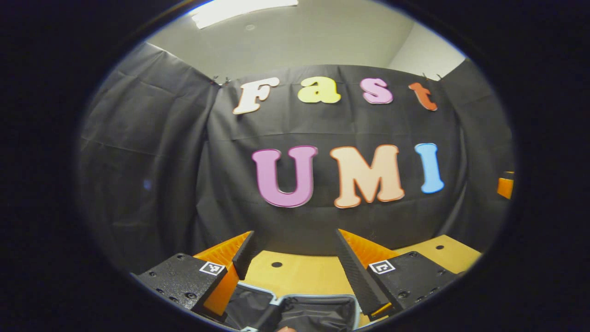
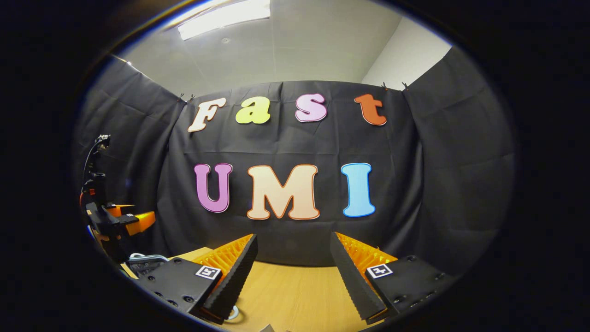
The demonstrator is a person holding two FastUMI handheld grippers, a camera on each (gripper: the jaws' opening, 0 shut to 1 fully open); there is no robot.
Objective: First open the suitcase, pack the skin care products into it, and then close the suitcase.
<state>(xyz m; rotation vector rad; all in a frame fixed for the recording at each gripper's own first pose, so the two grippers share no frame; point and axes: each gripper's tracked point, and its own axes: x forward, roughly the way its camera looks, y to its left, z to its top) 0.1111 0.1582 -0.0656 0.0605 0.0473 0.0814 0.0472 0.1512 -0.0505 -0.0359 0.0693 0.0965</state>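
Holding both tools up, I had the left tool (image 1: 295, 251) and right tool (image 2: 293, 251) wide apart, gripping nothing. The suitcase (image 1: 318, 311) lay open, near under the left tool on the counter (image 1: 299, 272). Packing came next, I judged: go find a product.

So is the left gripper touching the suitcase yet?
Apart. In the left gripper view the left gripper is open, its fingers raised toward the wall, with wooden table showing between them and the suitcase lying lower, nearer the camera.
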